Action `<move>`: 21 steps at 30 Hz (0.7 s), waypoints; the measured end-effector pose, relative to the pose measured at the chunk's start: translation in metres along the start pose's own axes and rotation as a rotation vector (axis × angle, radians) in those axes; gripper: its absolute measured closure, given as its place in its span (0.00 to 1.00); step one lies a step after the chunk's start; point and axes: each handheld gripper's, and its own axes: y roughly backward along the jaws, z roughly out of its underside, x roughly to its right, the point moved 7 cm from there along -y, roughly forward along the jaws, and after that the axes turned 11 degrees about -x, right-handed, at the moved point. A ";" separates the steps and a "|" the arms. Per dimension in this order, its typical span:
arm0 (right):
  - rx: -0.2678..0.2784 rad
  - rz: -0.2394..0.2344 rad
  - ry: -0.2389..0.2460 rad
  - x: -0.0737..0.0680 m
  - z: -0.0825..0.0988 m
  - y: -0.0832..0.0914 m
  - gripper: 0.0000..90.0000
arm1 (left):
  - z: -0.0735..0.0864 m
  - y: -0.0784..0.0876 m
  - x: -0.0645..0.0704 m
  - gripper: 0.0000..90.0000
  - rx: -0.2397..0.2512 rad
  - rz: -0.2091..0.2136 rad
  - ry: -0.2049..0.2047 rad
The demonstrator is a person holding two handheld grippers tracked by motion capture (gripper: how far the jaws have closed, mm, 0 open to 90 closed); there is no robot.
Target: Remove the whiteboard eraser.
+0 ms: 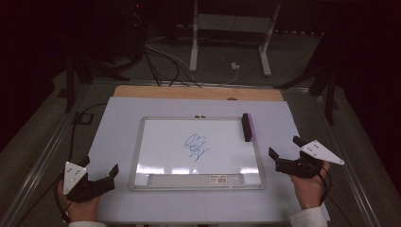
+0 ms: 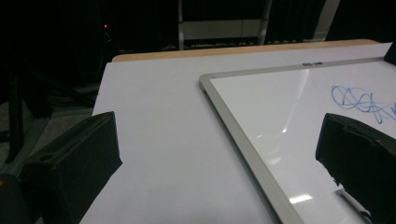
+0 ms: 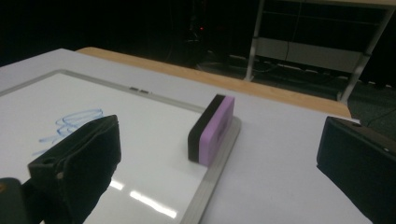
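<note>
Lying on the right rim of the whiteboard (image 1: 198, 152), near its far corner: the whiteboard eraser (image 3: 211, 129), purple body with a black felt face, standing on its long edge half across the metal frame. Facing it from just beside the board, the right gripper (image 1: 287, 152), jaws spread wide and holding nothing. Resting well apart at the board's near left corner, the left gripper (image 1: 100, 170), jaws likewise spread and empty.

Probably handling as a light, slightly springy foam block (no fragility to fear), with felt that grips rather than slips. Best taken across the two broad faces at mid-length, felt side and purple side between the jaws, squeezing only gently. Waiting in the middle of the board: a blue marker scribble (image 1: 196, 145).
</note>
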 end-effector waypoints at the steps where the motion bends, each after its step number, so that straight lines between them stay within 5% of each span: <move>1: 0.002 0.000 0.001 0.000 -0.003 -0.001 0.00 | 0.000 0.000 0.000 0.01 0.001 0.001 0.001; 21: -0.045 -0.035 -0.025 -0.003 -0.045 -0.049 0.00 | 0.002 -0.001 -0.005 0.01 0.005 -0.009 0.022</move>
